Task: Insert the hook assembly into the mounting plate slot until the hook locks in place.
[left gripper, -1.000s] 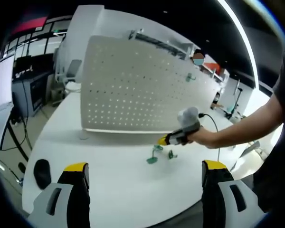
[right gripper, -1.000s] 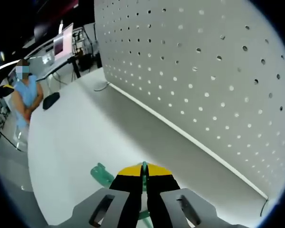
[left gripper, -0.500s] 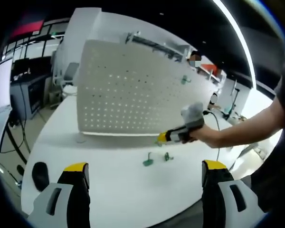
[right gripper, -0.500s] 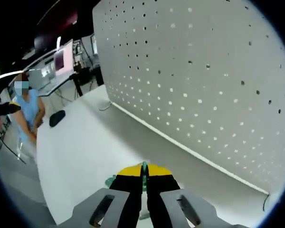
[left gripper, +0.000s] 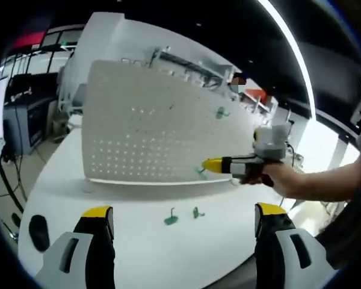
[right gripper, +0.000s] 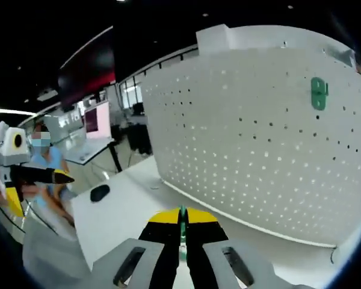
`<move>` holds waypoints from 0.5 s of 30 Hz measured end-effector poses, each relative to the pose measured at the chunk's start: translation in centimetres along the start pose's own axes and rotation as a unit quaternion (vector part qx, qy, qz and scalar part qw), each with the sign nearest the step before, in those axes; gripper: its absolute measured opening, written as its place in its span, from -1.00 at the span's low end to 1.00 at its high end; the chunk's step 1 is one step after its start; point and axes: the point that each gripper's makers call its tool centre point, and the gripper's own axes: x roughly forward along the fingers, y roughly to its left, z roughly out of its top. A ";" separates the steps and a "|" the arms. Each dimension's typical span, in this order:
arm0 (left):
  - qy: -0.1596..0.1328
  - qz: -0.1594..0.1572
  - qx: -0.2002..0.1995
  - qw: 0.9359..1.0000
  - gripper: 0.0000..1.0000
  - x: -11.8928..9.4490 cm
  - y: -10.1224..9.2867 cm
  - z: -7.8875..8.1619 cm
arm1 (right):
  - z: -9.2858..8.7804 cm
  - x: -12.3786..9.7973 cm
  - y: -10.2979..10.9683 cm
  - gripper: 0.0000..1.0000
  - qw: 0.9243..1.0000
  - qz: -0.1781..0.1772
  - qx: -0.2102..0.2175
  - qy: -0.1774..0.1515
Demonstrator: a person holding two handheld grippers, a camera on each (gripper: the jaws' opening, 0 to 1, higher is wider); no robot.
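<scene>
The left gripper (left gripper: pixel 183 223) is hanging back over the white round table (left gripper: pixel 138 241), its yellow-tipped jaws standing wide apart with nothing between them. Ahead of it the tall white perforated mounting plate (left gripper: pixel 150 132) is standing upright on the tabletop, and a green hook (left gripper: pixel 220 112) is already sitting high on its face, towards the plate's right side in the left gripper view. Two more small green hook pieces (left gripper: pixel 171 218) are lying on the table in front of the plate, just beside each other.

The right gripper (left gripper: pixel 213 165), gripped in a person's hand (left gripper: pixel 277 179), is reaching in from the right, level and pointing at the plate's lower edge. In the right gripper view its jaws (right gripper: pixel 182 218) are pressed together on a thin green hook assembly (right gripper: pixel 182 253), a sliver of it peeking between the tips. A black computer mouse (right gripper: pixel 99 192) is resting near the table's far edge.
</scene>
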 end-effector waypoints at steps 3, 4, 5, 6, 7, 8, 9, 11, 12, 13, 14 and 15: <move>0.002 -0.005 0.011 1.000 0.98 -0.2 -0.6 0.0 | 0.6 -1.3 0.9 -1.00 1.000 0.000 0.002 -0.016; 0.002 -0.006 0.013 1.000 0.98 -0.2 -0.7 0.0 | 0.9 -1.9 1.3 -1.00 1.000 0.002 0.004 -0.021; 0.002 -0.007 0.014 1.000 0.98 -0.2 -0.8 -0.1 | 1.0 -2.1 1.5 -1.00 1.000 0.003 0.005 -0.026; 0.003 -0.007 0.016 1.000 0.97 -0.3 -1.0 -0.1 | 1.2 -2.5 1.9 -1.00 0.999 0.005 0.006 -0.031; 0.004 -0.009 0.017 1.000 0.97 -0.3 -1.2 -0.2 | 1.3 -2.9 2.2 -1.00 0.999 0.005 0.006 -0.034; 0.003 -0.011 0.017 1.000 0.97 -0.3 -1.4 -0.2 | 1.5 -3.3 2.8 -1.00 0.999 0.010 0.008 -0.040; 0.003 -0.013 0.017 1.000 0.96 -0.3 -1.7 -0.3 | 1.6 -3.7 3.4 -1.00 0.999 0.011 0.007 -0.044; 0.004 -0.015 0.018 1.000 0.95 -0.3 -2.0 -0.4 | 1.8 -4.4 4.2 -1.00 0.998 0.017 0.012 -0.053; 0.004 -0.017 0.017 1.000 0.95 -0.3 -2.2 -0.4 | 1.9 -4.7 4.6 -1.00 0.998 0.019 0.017 -0.060; 0.004 -0.019 0.017 1.000 0.95 -0.3 -2.3 -0.4 | 1.9 -5.0 5.0 -1.00 0.998 0.019 0.017 -0.061; 0.004 -0.020 0.017 1.000 0.94 -0.2 -2.5 -0.5 | 2.0 -5.4 5.7 -1.00 0.997 0.024 0.018 -0.065; 0.004 -0.021 0.018 1.000 0.93 -0.2 -2.6 -0.5 | 2.1 -5.6 6.0 -1.00 0.997 0.026 0.019 -0.067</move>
